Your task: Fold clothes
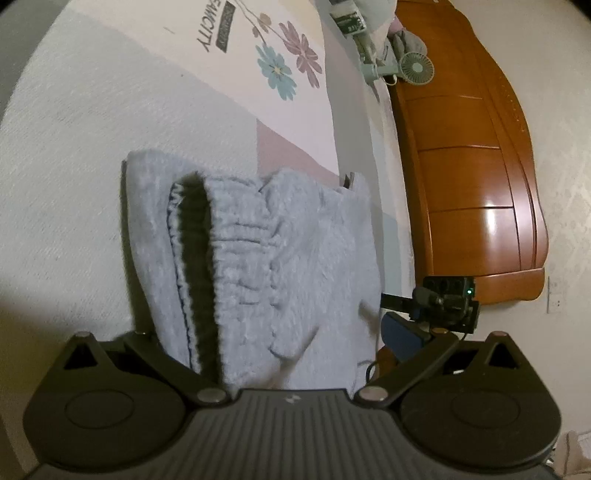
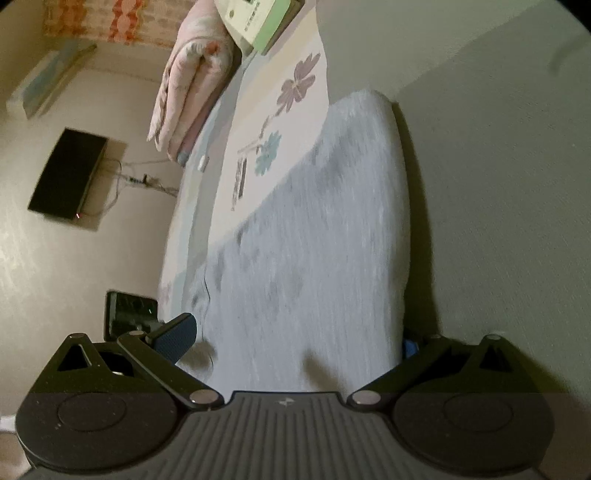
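Note:
A light grey fleece garment with an elastic waistband (image 1: 236, 254) lies on the bed sheet (image 1: 74, 177), its waist opening facing the left wrist camera. My left gripper (image 1: 266, 332) stands wide open around the garment's near end; the right pad (image 1: 400, 334) shows, the left finger is hidden by cloth. In the right wrist view the same garment (image 2: 314, 258) stretches away over the sheet. My right gripper (image 2: 295, 339) is wide open around its near end, with the left pad (image 2: 177, 334) beside the cloth and the right pad (image 2: 410, 347) mostly hidden.
A wooden headboard (image 1: 476, 166) and a small green fan (image 1: 415, 68) stand past the bed's edge. A folded pink blanket (image 2: 188, 85) and a box (image 2: 258, 18) lie at the far end. A dark screen (image 2: 68, 175) hangs on the wall.

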{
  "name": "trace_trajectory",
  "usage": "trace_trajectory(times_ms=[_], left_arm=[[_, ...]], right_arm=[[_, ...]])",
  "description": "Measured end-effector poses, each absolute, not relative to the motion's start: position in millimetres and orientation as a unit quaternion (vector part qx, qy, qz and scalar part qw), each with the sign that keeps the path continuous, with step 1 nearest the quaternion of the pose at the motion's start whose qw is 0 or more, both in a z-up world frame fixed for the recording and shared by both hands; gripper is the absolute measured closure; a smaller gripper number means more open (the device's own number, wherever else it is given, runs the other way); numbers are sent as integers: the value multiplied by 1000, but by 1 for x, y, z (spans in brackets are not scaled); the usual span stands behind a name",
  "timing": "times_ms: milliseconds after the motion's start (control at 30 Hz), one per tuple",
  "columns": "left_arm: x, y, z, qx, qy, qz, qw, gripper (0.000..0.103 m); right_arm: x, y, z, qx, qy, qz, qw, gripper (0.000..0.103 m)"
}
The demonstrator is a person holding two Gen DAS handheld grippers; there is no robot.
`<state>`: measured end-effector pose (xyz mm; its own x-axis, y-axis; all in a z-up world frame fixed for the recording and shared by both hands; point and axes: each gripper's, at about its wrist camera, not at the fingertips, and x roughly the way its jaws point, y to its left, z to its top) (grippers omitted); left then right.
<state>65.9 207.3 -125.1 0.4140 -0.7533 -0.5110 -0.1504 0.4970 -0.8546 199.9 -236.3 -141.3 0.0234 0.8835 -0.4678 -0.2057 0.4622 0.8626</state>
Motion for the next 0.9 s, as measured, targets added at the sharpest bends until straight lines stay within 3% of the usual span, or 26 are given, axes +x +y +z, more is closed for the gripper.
trace_trajectory(times_ms=[67, 233, 367, 467, 600, 733, 900], left_arm=[[56, 212, -128, -452, 480, -221, 719, 12], [44, 235, -144, -471, 476, -195, 716, 61], [46, 235, -146, -472, 480, -201, 712, 62], [49, 228, -141, -457, 480, -217, 717, 53], [54, 230, -147, -451, 485, -219, 716, 64], [39, 232, -145, -459, 478, -218, 716, 63], [44, 231, -145, -455, 479, -222, 717, 65]], right_arm=[[197, -240, -142, 305, 549, 430, 648, 0], [188, -245, -143, 298, 522, 449, 662, 6], [188, -241, -141, 295, 527, 439, 665, 4], [185, -225, -138, 285, 534, 453, 654, 0], [185, -221, -140, 282, 532, 459, 653, 0], [179, -245, -147, 314, 533, 438, 653, 27], [178, -250, -155, 321, 531, 419, 663, 50]])
